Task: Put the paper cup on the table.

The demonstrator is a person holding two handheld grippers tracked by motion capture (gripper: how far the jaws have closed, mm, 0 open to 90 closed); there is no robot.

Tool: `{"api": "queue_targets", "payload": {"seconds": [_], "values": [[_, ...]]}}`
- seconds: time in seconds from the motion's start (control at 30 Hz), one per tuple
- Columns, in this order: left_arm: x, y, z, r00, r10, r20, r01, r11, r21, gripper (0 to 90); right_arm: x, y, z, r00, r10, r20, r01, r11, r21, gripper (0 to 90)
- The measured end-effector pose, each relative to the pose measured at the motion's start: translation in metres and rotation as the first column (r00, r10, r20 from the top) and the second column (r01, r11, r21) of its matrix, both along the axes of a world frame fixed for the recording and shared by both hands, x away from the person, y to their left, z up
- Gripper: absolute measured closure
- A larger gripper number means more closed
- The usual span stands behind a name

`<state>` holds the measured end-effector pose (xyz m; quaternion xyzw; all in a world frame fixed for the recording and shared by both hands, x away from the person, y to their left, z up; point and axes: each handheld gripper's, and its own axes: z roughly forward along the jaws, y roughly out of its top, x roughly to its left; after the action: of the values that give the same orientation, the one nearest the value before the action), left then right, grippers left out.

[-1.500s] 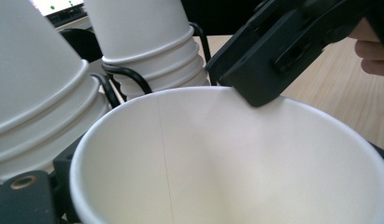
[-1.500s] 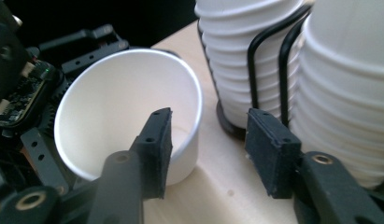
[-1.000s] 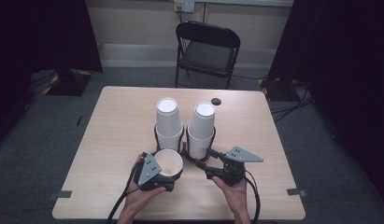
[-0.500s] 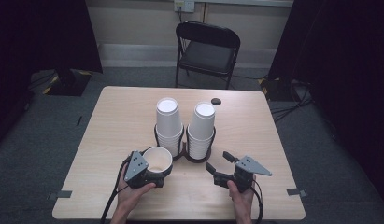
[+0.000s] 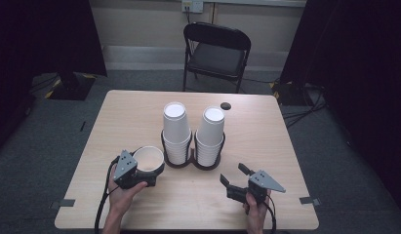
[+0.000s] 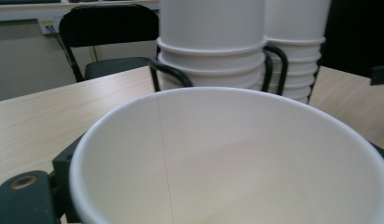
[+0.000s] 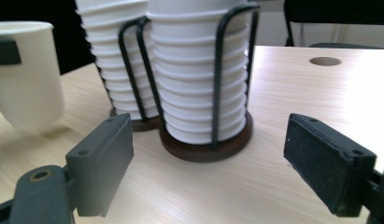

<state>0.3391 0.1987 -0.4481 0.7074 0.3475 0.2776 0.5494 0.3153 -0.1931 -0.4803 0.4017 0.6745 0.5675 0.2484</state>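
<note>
While our left gripper (image 5: 150, 174) is closed around a single cup (image 5: 148, 161), holding it mouth-up near the front left of the table (image 5: 134, 114), we judge the step in hand to be carrying off a cup taken from the holder (image 5: 192, 158). The cup sits just left of the two stacks (image 5: 176, 127), apart from them; in the left gripper view its rim (image 6: 227, 95) looms wide with the stacks behind. Our right gripper (image 5: 232, 179) is empty, jaws spread wide, resting low at the front right and aimed toward the holder.

Next, we think, the cup needs setting down upright on bare wood, eased off gently so the thin wall does not buckle.

The tabletop is pale wood grain with a small dark hole (image 5: 226, 106) near the far edge. Beyond stands a black folding chair (image 5: 215, 51), on grey carpet, with dark curtains (image 5: 354, 73) at both sides.
</note>
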Motion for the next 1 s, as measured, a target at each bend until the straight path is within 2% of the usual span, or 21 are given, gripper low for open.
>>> {"api": "queue_targets", "payload": {"seconds": [0.1, 0.13, 0.23, 0.3, 0.33, 0.37, 0.4, 0.47, 0.57, 0.73, 0.8, 0.87, 1.0], "values": [[0.004, 0.005, 0.0, 0.9999, 0.01, -0.008, -0.01, 0.9998, -0.014, 9.4, -0.001, -0.002, -0.003, 0.9999, -0.017, 0.002, 0.017, 1.0, -0.006, 15.3], [0.005, 0.007, 0.0, 0.9997, 0.021, -0.013, -0.021, 0.9996, -0.02, 9.4, -0.002, -0.004, -0.006, 0.9993, -0.038, 0.005, 0.038, 0.999, -0.004, 15.3], [0.01, 0.013, 0.001, 0.9983, 0.056, -0.014, -0.057, 0.9978, -0.035, 9.4, -0.003, -0.006, -0.009, 0.9988, -0.047, 0.018, 0.046, 0.999, 0.007, 15.2], [0.015, 0.017, 0.003, 0.9942, 0.101, -0.036, -0.103, 0.9924, -0.067, 9.5, -0.004, -0.008, -0.012, 0.9986, -0.046, 0.024, 0.046, 0.999, 0.012, 15.2], [0.015, 0.017, 0.003, 0.9942, 0.101, -0.036, -0.103, 0.9924, -0.067, 9.5, -0.004, -0.009, -0.014, 0.9984, -0.051, 0.026, 0.05, 0.999, 0.015, 15.2], [0.019, 0.021, 0.004, 0.9936, 0.101, -0.05, -0.105, 0.9897, -0.097, 9.5, -0.004, -0.011, -0.015, 0.9982, -0.054, 0.024, 0.054, 0.998, 0.027, 15.2], [0.021, 0.022, 0.005, 0.9931, 0.108, -0.045, -0.112, 0.9902, -0.083, 9.5, -0.005, -0.012, -0.015, 0.998, -0.055, 0.03, 0.054, 0.998, 0.034, 14.6], [0.024, 0.024, 0.007, 0.992, 0.118, -0.044, -0.121, 0.9889, -0.085, 9.5, -0.005, -0.012, -0.016, 0.9979, -0.054, 0.037, 0.053, 0.998, 0.036, 14.5], [0.029, 0.026, 0.011, 0.9897, 0.14, -0.031, -0.142, 0.9873, -0.072, 9.5, -0.004, -0.011, -0.015, 0.9976, -0.059, 0.037, 0.058, 0.998, 0.019, 14.2], [0.038, 0.027, 0.016, 0.9898, 0.142, -0.019, -0.143, 0.9864, -0.081, 9.5, -0.007, -0.008, -0.015, 0.994, -0.095, 0.055, 0.095, 0.995, 0.007, 13.9], [0.049, 0.028, 0.016, 0.9873, 0.158, -0.023, -0.159, 0.9827, -0.095, 9.5, -0.007, -0.009, -0.016, 0.9916, -0.116, 0.057, 0.116, 0.993, 0.009, 13.8], [0.057, 0.026, 0.015, 0.9857, 0.168, -0.018, -0.169, 0.9835, -0.066, 9.5, -0.008, -0.008, -0.015, 0.9899, -0.129, 0.059, 0.129, 0.992, 0.002, 13.7], [0.075, 0.023, 0.007, 0.9814, 0.182, -0.062, -0.185, 0.9811, -0.055, 9.4, -0.008, -0.004, -0.015, 0.9906, -0.12, 0.066, 0.122, 0.992, -0.029, 13.8]]}}
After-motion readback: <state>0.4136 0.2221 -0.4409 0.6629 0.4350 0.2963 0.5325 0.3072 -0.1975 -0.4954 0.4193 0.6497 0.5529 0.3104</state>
